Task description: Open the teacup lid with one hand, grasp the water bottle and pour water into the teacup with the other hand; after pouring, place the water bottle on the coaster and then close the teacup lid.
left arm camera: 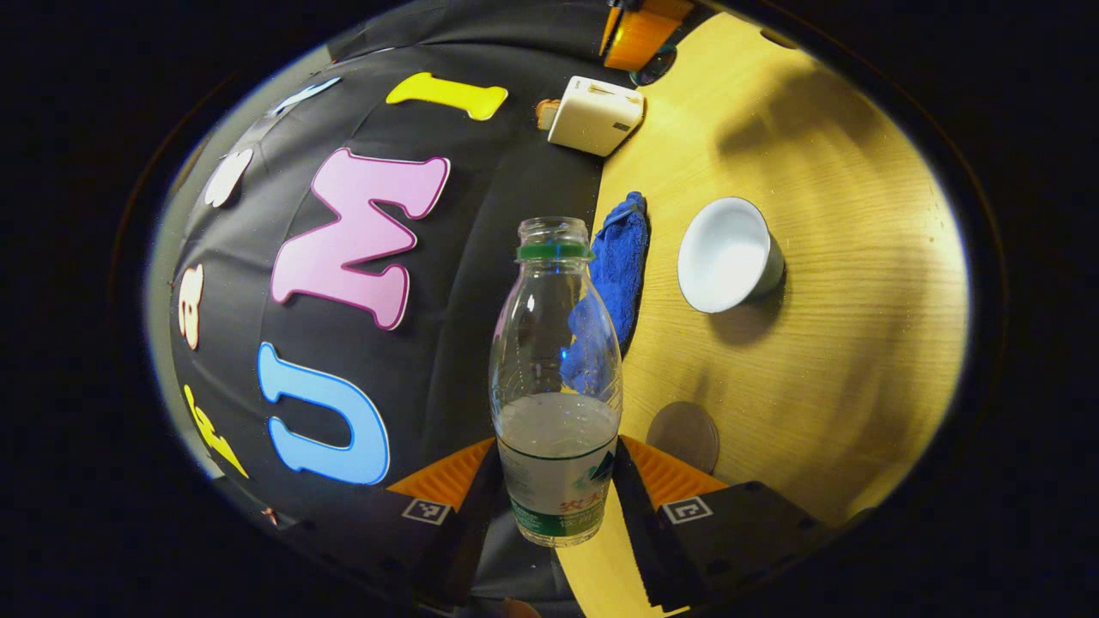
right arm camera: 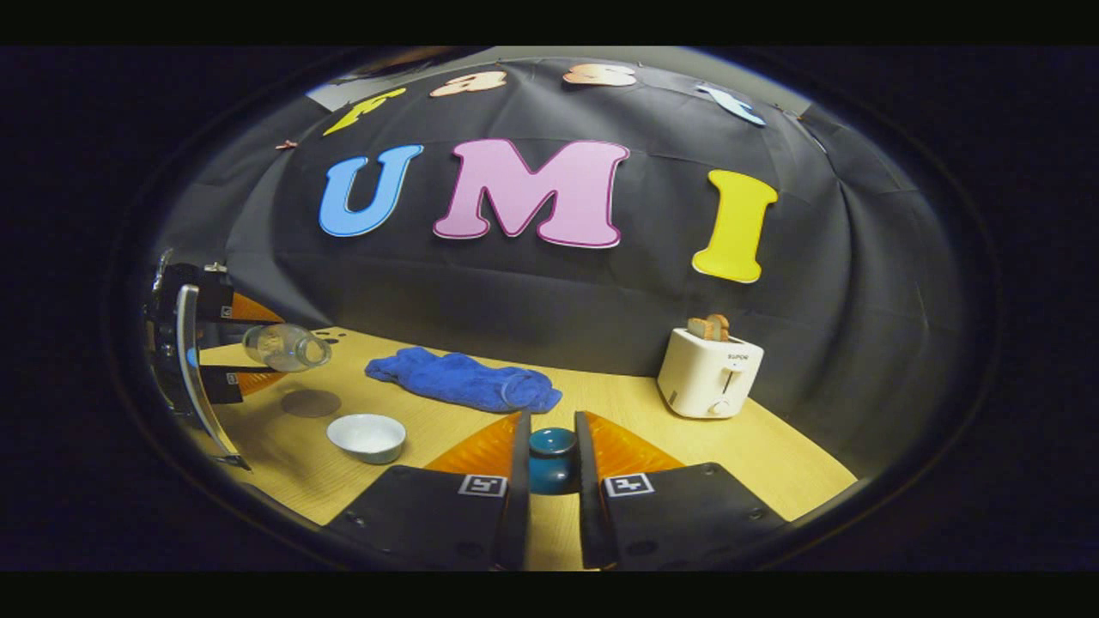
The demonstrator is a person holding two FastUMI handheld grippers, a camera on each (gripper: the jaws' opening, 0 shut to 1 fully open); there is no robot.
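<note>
Bottle: your left hand-held gripper (left arm camera: 558,493) clamps the clear plastic water bottle (left arm camera: 555,386), tipped for pouring.
Lid: your right hand-held gripper (right arm camera: 549,468) holds the dark teal teacup lid (right arm camera: 550,459) aside.
Teacup: white open teacup (right arm camera: 367,436) waits on the wooden surface (right arm camera: 618,403), near the round grey coaster (right arm camera: 311,402).

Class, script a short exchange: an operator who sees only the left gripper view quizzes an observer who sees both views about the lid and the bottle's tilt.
Operator: The cup looks open. Where is the lid?
Observer: The right claw grips the teal lid between its fingers.
Operator: The bottle in the left claw looks upright to me. Is it?
Observer: No. The right gripper view shows it tipped almost onto its side, up and left of the cup in that view.
</note>
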